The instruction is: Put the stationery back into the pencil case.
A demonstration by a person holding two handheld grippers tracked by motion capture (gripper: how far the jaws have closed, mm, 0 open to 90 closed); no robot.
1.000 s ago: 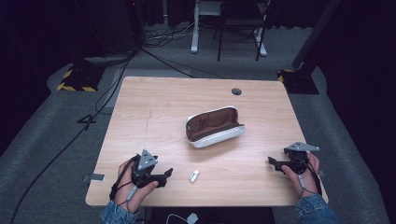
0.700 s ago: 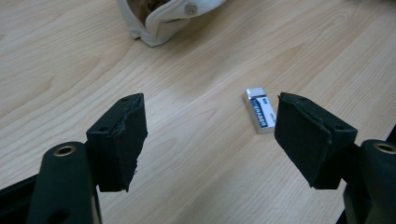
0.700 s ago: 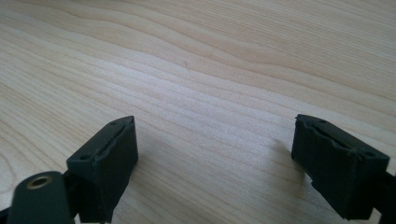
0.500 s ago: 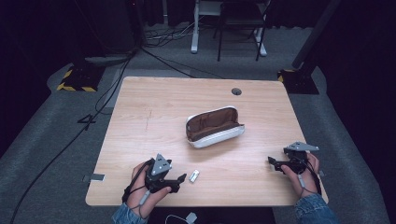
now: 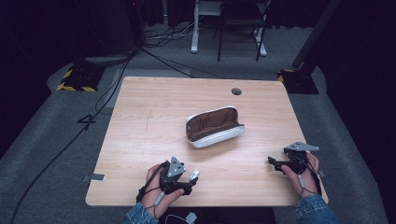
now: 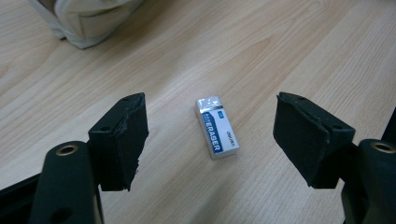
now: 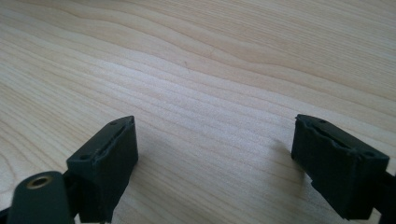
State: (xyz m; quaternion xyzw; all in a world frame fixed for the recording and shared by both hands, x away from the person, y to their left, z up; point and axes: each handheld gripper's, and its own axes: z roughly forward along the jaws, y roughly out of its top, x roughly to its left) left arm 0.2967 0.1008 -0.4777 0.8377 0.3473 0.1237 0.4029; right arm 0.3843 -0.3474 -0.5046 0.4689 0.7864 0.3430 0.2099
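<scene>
A small white eraser (image 6: 216, 127) with a blue label lies flat on the wooden table (image 5: 154, 121); it also shows as the eraser (image 5: 193, 176) near the front edge. My left gripper (image 6: 210, 140) is open, its jaws standing wide on either side of the eraser without touching it. From above, the left gripper (image 5: 186, 179) sits just left of the eraser. An open white pencil case (image 5: 214, 127) with a brown lining lies at the table's middle; its corner (image 6: 84, 21) shows beyond the eraser. My right gripper (image 7: 215, 154) is open over bare wood, at the table's front right (image 5: 274, 164).
A round cable hole (image 5: 236, 91) sits near the table's far edge. Cables (image 5: 70, 140) run across the grey floor on the left. A chair (image 5: 240, 23) and a white desk leg (image 5: 195, 25) stand behind the table.
My left gripper has moved right along the front edge until its open jaws straddle the eraser. The right gripper has stayed put.
</scene>
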